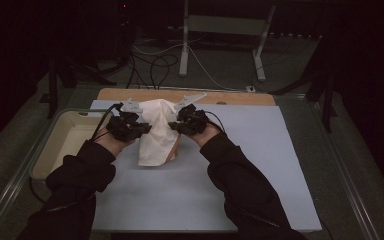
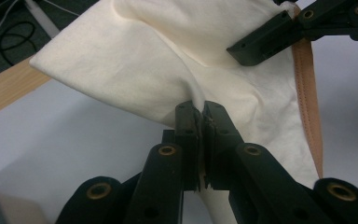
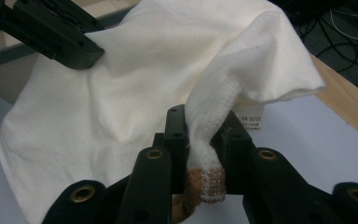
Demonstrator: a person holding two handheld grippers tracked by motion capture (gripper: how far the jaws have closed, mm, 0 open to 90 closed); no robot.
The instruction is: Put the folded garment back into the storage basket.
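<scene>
While each hand-held gripper — left, right — is clamped on the cream cloth, it hangs between them, long axis dropping to the surface.

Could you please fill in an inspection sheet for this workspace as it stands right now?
Surface: pale blue mat on a table with a wooden far edge.
Job's things: cream cloth with a tan trim band and a small label, lifted between both grippers, lower part resting on the mat.
Clutter: beige tray at the mat's left edge.
Grippers: left gripper shut on a cloth fold; right gripper shut on a bunched cloth edge.
Cables: gripper cable; loose floor cables beyond the table.
Surroundings: dark room, white stand legs behind.
</scene>
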